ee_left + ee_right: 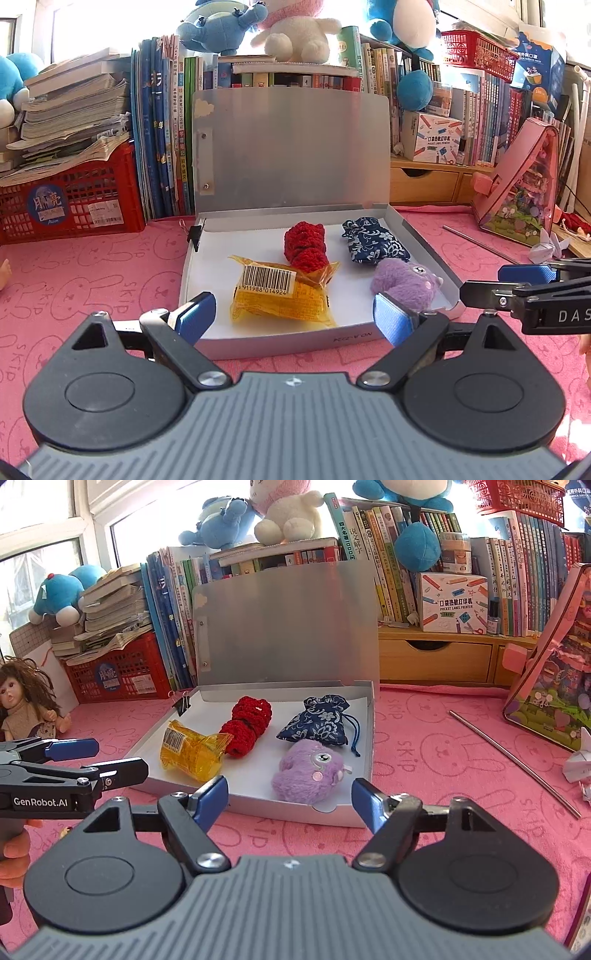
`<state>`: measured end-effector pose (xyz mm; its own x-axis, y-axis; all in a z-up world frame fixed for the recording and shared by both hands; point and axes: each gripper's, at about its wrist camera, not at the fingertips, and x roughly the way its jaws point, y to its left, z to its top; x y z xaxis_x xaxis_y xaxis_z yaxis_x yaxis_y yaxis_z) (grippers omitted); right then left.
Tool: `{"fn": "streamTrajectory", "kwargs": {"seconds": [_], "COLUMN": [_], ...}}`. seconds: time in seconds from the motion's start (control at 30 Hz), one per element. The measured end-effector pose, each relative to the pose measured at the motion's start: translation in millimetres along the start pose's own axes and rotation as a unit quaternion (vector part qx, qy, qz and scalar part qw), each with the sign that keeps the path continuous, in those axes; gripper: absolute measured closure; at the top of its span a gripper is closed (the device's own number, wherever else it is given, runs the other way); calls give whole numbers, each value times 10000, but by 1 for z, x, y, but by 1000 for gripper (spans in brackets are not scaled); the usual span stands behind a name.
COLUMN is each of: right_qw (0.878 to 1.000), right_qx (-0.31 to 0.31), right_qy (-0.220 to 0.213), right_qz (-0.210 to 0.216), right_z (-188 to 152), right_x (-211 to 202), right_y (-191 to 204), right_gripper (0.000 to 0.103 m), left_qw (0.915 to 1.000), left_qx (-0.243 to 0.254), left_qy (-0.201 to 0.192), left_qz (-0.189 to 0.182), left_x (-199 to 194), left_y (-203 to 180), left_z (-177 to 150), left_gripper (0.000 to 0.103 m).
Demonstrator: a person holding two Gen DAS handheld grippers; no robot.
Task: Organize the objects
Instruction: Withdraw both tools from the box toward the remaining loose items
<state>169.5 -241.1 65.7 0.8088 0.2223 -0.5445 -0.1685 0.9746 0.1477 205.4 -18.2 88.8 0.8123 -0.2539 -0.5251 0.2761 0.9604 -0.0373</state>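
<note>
Scene: a shallow grey box (pixel 280 343) with its lid (pixel 291 147) propped upright lies on a pink cloth (pixel 92 266), in front of shelves of books and plush toys.
Box contents: four things lie inside. A yellow snack packet (pixel 277 295) sits at the front left, a red crocheted piece (pixel 304 242) behind it and touching it, a blue flowered pouch (pixel 375 240) at the back right, and a purple plush toy (pixel 404 280) at the front right.
Left gripper (pixel 295 317): empty, jaws wide apart, hovering just short of the box's front edge and pointing down toward the packet.
Right gripper (pixel 290 801): empty, jaws apart and widening slightly, hovering at the box's front right corner, aimed at the purple toy.
Hand pose: both tools tilt downward side by side, each visible at the edge of the other's view; fingers of one hand (pixel 14 853) show beneath the left tool.
Step in hand: the gathering seems finished, since everything sits in the box and neither tool holds anything.
Next move: probably closing the lid, which calls for reaching over the contents to its top edge and tipping it forward.
Loose nearby: a metal rod (pixel 513 758) lies on the cloth, right of the box.
</note>
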Motion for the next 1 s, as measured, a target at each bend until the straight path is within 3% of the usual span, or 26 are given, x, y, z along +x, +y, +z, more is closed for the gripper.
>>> {"fn": "streamTrajectory", "kwargs": {"seconds": [0.37,1.0], "right_qw": [9998,9982], "right_qx": [-145,-373], "right_qy": [-121,-427], "right_qz": [106,-202], "right_z": [-34,-80], "right_x": [-35,-70], "right_y": [10,14], "right_gripper": [20,18], "left_qw": [9996,9976], "left_qx": [105,226], "left_qy": [-255,-519], "left_qz": [23,408], "left_x": [-51,-105], "left_y": [4,11], "left_z": [-41,-111], "left_gripper": [8,8]}}
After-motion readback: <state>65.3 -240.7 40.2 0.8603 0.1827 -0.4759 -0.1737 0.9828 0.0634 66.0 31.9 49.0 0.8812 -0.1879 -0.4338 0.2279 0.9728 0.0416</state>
